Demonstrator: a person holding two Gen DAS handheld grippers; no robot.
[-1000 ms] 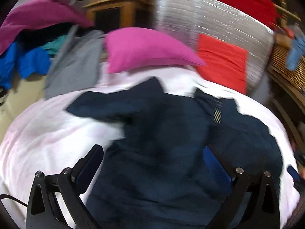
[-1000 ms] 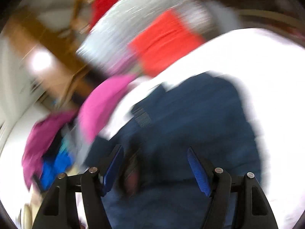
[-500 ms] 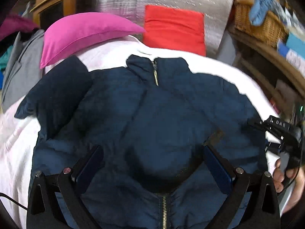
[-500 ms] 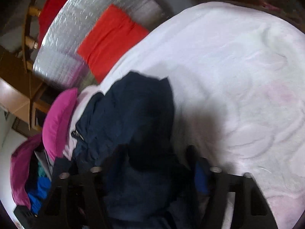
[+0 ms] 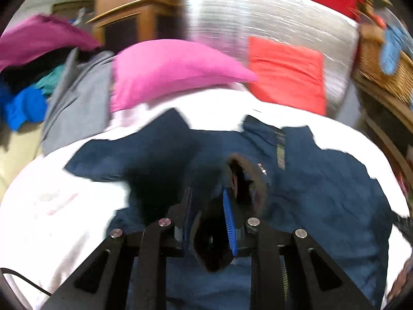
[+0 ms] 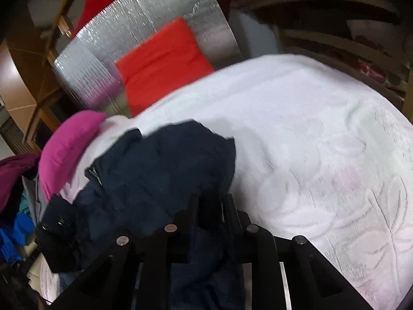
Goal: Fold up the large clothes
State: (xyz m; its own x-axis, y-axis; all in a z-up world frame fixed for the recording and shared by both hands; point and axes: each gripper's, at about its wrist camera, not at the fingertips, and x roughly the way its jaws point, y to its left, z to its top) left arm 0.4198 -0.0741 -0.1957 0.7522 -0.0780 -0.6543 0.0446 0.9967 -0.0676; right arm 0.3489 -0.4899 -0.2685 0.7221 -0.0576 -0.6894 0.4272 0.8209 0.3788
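Note:
A dark navy zip jacket (image 5: 322, 196) lies spread on the white bedspread (image 5: 51, 219). My left gripper (image 5: 209, 222) is shut on a raised fold of the jacket near its front middle, with dark fabric bunched between the blue pads. In the right wrist view the jacket (image 6: 160, 170) lies left of centre on the bedspread (image 6: 322, 155). My right gripper (image 6: 210, 211) is shut on the jacket's near edge, and cloth hangs between the fingers.
A pink pillow (image 5: 170, 69) and a red cushion (image 5: 286, 77) lean at the head of the bed against a silver panel (image 5: 258, 18). A pile of grey, blue and magenta clothes (image 5: 38, 77) sits left. A wicker basket (image 5: 379, 72) stands right.
Both grippers were open over the jacket and have closed on its fabric. The left view has swung and pulled back from the jacket's centre, with cloth now lifted.

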